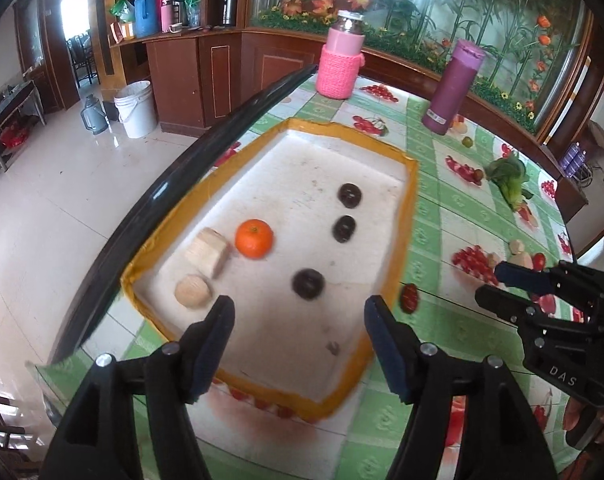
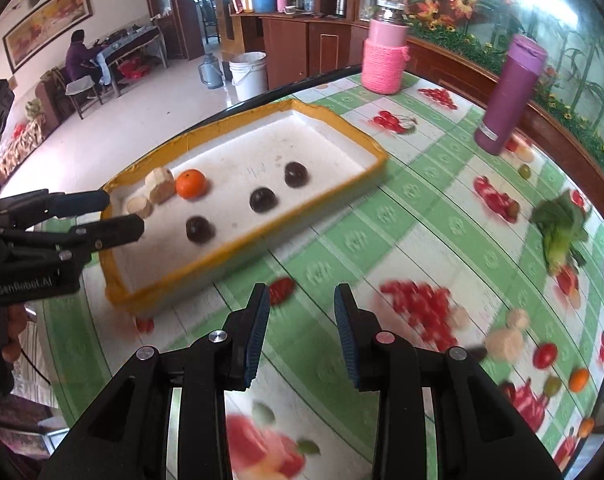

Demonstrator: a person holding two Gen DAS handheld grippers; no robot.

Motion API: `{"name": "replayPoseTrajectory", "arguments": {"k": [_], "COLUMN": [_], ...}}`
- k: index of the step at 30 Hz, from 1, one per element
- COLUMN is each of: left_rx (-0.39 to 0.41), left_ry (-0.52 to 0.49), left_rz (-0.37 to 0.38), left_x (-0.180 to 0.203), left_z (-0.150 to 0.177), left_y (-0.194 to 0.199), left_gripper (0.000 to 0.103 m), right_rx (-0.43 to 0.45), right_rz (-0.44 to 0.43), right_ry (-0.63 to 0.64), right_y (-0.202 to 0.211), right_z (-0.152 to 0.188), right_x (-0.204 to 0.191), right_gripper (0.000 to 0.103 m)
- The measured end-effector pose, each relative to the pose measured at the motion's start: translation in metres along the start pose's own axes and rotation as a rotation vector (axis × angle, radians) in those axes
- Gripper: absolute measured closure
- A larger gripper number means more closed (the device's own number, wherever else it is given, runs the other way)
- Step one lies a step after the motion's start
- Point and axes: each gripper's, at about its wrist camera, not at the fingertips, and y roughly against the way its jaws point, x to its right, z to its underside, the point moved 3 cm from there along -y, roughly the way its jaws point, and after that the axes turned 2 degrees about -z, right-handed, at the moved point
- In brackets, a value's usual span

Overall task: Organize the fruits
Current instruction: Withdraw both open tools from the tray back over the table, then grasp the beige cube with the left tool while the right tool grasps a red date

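A white tray with an orange rim (image 1: 410,200) (image 2: 376,152) holds an orange (image 1: 254,238) (image 2: 190,184), three dark plums (image 1: 308,284) (image 2: 200,229) and two wooden blocks (image 1: 206,252) (image 2: 160,184). My left gripper (image 1: 299,312) (image 2: 122,214) hangs open over the tray's near end; the closest plum lies just beyond its tips, untouched. My right gripper (image 2: 302,296) (image 1: 488,282) hovers over the tablecloth right of the tray, its jaws narrowly apart and empty. A small red fruit (image 2: 282,290) (image 1: 409,298) lies on the cloth just outside the tray.
A pink knitted-sleeve bottle (image 1: 340,64) (image 2: 384,60) and a purple flask (image 1: 452,88) (image 2: 508,96) stand at the table's far side. A leafy green (image 2: 562,232) (image 1: 510,180), a small green fruit (image 2: 524,170) and wooden pieces (image 2: 506,340) lie to the right. The table edge (image 1: 174,184) runs left of the tray.
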Motion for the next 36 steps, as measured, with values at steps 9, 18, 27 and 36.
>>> {"name": "replayPoseTrajectory", "arguments": {"k": [9,18,27,36], "left_rx": [-0.013,-0.065,-0.088,-0.113], "left_ry": [-0.030,-0.146,-0.265,-0.301], "left_rz": [0.057,0.082,0.080,0.056], "left_x": [0.065,0.140,0.191,0.208], "left_z": [0.029,0.050,0.062,0.062], "left_y": [0.021,0.020,0.021,0.010], "left_gripper": [0.028,0.017,0.014,0.013], "right_rx": [-0.021,-0.021,0.032,0.026], "right_rz": [0.060,0.137,0.164,0.179], "right_ry": [-0.063,-0.259,-0.400,-0.446], "right_y": [0.043,0.081,0.103,0.062], "right_z": [0.083,0.162,0.178,0.149], "right_x": [0.048,0.119,0.176,0.244], "right_gripper": [0.071,0.071,0.069,0.068]}}
